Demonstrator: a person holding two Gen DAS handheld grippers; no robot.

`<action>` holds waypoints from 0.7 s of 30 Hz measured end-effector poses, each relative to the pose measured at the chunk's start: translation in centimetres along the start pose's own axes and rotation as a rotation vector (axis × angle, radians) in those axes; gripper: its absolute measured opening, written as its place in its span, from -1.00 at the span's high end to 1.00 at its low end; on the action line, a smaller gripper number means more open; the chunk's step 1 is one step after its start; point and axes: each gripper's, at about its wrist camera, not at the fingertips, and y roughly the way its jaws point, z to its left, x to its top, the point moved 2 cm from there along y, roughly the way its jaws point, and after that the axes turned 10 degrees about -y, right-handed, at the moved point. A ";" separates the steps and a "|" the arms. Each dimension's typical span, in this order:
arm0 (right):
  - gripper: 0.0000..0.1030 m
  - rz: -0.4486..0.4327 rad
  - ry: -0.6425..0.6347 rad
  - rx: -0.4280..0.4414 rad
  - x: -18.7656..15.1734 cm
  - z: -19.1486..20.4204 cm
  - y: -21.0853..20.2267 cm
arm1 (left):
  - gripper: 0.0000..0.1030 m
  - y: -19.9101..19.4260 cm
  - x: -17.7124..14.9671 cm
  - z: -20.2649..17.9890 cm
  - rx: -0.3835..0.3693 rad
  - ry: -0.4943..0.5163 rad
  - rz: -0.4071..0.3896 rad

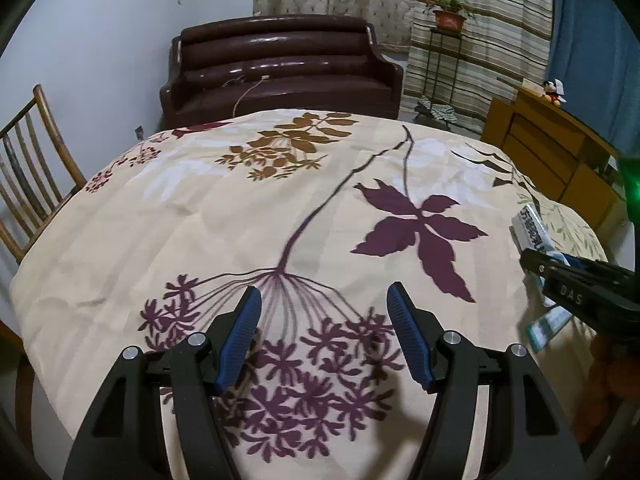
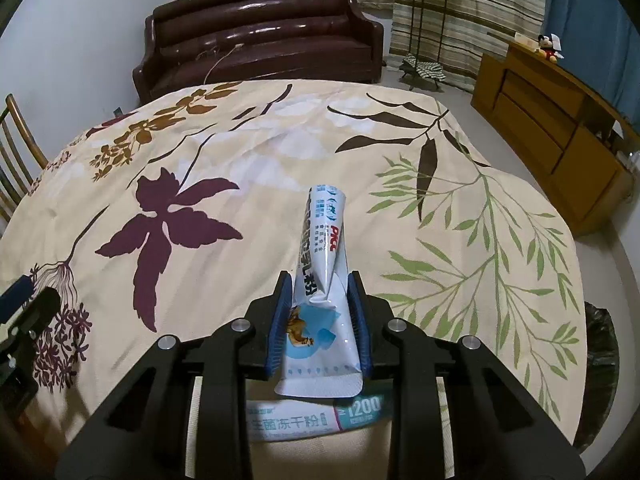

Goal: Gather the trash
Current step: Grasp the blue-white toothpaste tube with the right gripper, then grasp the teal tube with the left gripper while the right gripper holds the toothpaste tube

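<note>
Pinched between the pads of my right hand-held gripper [image 2: 320,320], the sachet [image 2: 320,264] juts up over the surface [image 2: 240,152], light, crinkly, slick foil best held low, while my left hand-held gripper [image 1: 324,336] hangs wide, empty.

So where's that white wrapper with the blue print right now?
The white wrapper stands pinched between the right gripper pads over the flowered tablecloth, above a second packet; the left view shows it at the far right.
</note>
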 end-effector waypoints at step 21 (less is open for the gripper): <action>0.46 -0.044 0.160 -0.105 -5.4 -9.5 -4.9 | -0.24 -0.2 -2.8 -10.8 -0.138 0.201 0.052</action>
